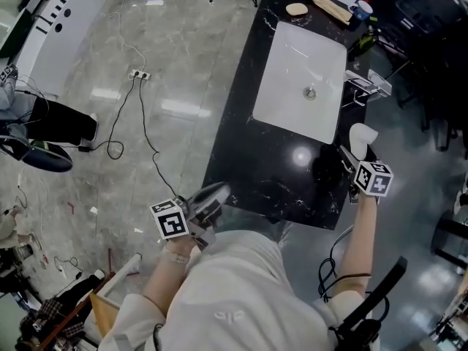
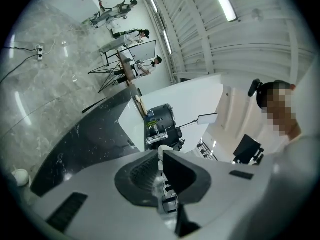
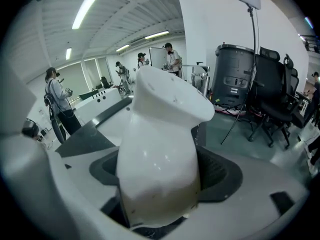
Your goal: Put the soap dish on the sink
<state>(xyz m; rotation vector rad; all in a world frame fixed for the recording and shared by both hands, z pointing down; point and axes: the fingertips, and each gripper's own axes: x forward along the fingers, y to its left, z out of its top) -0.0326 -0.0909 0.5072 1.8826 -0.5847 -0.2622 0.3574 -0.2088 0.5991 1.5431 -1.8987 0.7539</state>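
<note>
A white soap dish point(image 3: 161, 149) with a flared top fills the right gripper view, and my right gripper point(image 3: 160, 186) is shut on its lower part. From the head view the soap dish point(image 1: 363, 137) hangs over the right edge of the black counter point(image 1: 248, 159), just right of the white sink basin's point(image 1: 292, 64) near corner, with the right gripper point(image 1: 352, 157) below it. My left gripper point(image 1: 213, 197) hovers at the counter's near left corner. In its own view the left gripper point(image 2: 161, 170) has its jaws together with nothing between them.
A chrome faucet point(image 1: 363, 86) stands at the sink's right side. A beige soap bar point(image 1: 296, 9) and a wooden tray point(image 1: 329, 6) lie at the counter's far end. Cables and a power strip point(image 1: 139, 74) cross the floor on the left. Black chairs point(image 3: 272, 99) stand to the right.
</note>
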